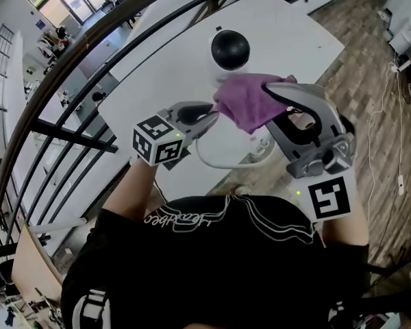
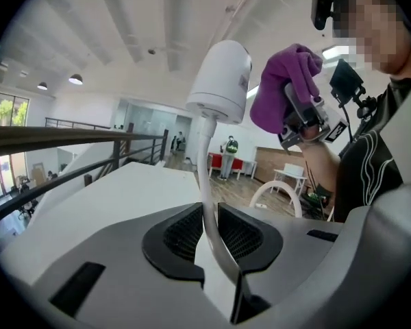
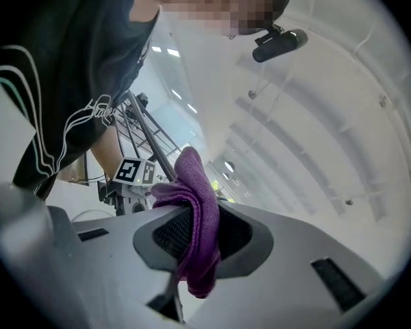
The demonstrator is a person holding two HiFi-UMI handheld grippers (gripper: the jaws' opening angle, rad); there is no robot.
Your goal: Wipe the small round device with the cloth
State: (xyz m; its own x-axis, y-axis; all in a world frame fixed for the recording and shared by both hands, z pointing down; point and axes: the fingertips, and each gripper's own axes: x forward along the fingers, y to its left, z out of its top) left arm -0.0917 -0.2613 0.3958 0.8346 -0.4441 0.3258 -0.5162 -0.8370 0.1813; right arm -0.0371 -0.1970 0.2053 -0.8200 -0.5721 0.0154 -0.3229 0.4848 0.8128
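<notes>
The small round device (image 1: 229, 50), a white body with a black dome, stands up on a thin white stalk (image 2: 204, 184). My left gripper (image 1: 202, 115) is shut on that stalk, which runs between its pads (image 2: 209, 235) up to the device's head (image 2: 222, 81). The purple cloth (image 1: 250, 101) is bunched in my right gripper (image 1: 288, 94), which is shut on it, and a fold of the cloth (image 3: 195, 204) hangs out between the jaws. In the left gripper view the cloth (image 2: 281, 81) is held just right of the device's head, with a narrow gap between them.
A white table (image 1: 157, 94) lies below the device, with a black railing (image 1: 75, 67) to its left. A white curved loop (image 1: 226, 162) hangs under the grippers. Wooden floor (image 1: 370, 60) with a cable lies to the right.
</notes>
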